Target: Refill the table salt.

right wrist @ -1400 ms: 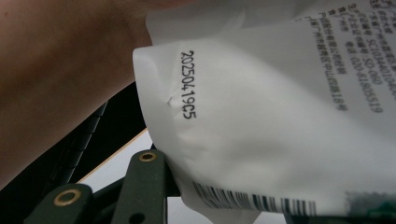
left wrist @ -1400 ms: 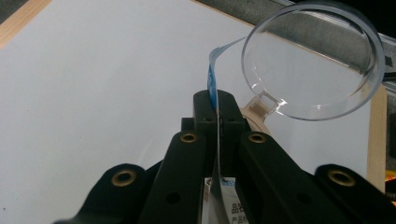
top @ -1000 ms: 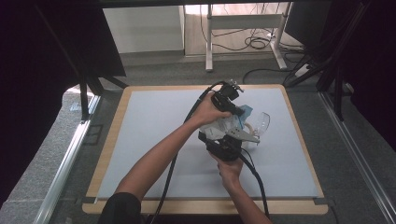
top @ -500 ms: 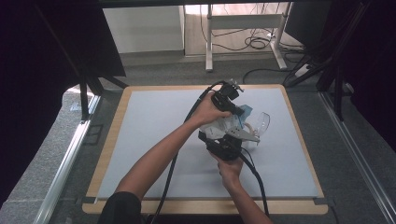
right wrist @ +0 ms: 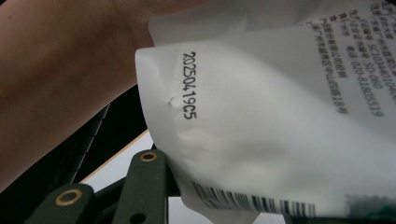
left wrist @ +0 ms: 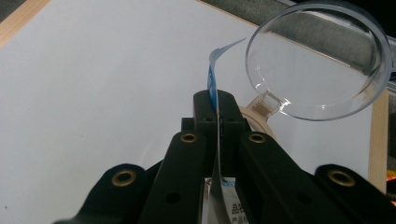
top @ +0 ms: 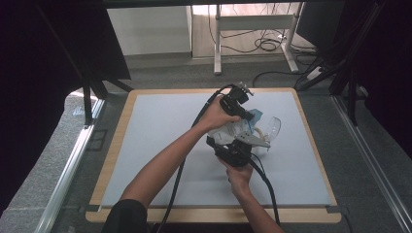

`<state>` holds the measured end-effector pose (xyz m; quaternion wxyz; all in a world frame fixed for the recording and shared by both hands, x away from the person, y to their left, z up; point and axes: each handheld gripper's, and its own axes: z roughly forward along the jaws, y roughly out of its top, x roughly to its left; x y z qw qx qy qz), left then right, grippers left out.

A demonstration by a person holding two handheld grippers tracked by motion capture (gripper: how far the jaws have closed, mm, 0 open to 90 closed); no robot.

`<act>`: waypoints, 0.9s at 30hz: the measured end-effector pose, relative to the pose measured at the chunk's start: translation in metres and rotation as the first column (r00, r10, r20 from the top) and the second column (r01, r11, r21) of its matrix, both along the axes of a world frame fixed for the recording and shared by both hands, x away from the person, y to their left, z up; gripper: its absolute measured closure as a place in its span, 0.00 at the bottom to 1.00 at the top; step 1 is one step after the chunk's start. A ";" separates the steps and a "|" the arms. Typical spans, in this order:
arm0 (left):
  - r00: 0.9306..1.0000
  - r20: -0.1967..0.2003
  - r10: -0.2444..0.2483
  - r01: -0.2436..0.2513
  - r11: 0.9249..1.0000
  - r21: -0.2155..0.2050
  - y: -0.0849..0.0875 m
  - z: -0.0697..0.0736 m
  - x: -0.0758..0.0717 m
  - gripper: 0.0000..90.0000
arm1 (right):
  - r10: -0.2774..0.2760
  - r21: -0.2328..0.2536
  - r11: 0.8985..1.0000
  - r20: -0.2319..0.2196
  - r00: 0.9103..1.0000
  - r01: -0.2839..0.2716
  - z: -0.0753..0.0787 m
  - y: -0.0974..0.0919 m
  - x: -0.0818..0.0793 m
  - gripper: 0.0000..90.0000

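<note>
Left tool (left wrist: pixel 217 100) pinches the white plastic packet's blue edge (left wrist: pixel 212 79); right tool (top: pixel 236 151) grasps its body (right wrist: pixel 280 130) below, clear round cup (left wrist: pixel 317 60) just beyond.

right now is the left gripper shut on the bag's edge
Shut: the left gripper has its fingers pressed together on the bag's blue edge.

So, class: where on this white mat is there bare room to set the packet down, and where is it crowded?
The white mat lies bare left of the forearms, along its far edge and in its near right corner. It is crowded right of centre, where both grippers hold the packet beside the clear lid.
</note>
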<state>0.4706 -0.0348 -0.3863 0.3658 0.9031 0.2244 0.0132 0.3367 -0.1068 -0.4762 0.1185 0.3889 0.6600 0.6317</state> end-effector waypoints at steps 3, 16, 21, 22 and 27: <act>1.000 0.000 0.000 0.000 1.000 0.000 0.000 0.000 0.000 1.00 | -0.001 0.002 1.000 -0.002 1.000 0.001 0.000 0.000 0.000 0.71; 1.000 -0.002 -0.002 0.002 1.000 0.003 -0.002 -0.001 -0.001 1.00 | -0.002 0.002 1.000 0.001 1.000 0.002 0.000 -0.001 0.000 0.71; 1.000 -0.003 0.000 0.000 1.000 0.002 -0.002 -0.001 -0.001 1.00 | -0.002 0.003 1.000 0.004 1.000 0.002 0.001 -0.001 0.000 0.71; 1.000 -0.002 0.000 0.000 1.000 0.002 -0.002 -0.001 -0.001 1.00 | -0.002 0.003 1.000 0.004 1.000 0.002 0.001 -0.001 0.000 0.71; 1.000 -0.004 0.002 -0.002 1.000 -0.003 -0.004 -0.002 -0.001 1.00 | -0.004 0.005 1.000 0.005 1.000 0.004 0.001 -0.001 0.000 0.72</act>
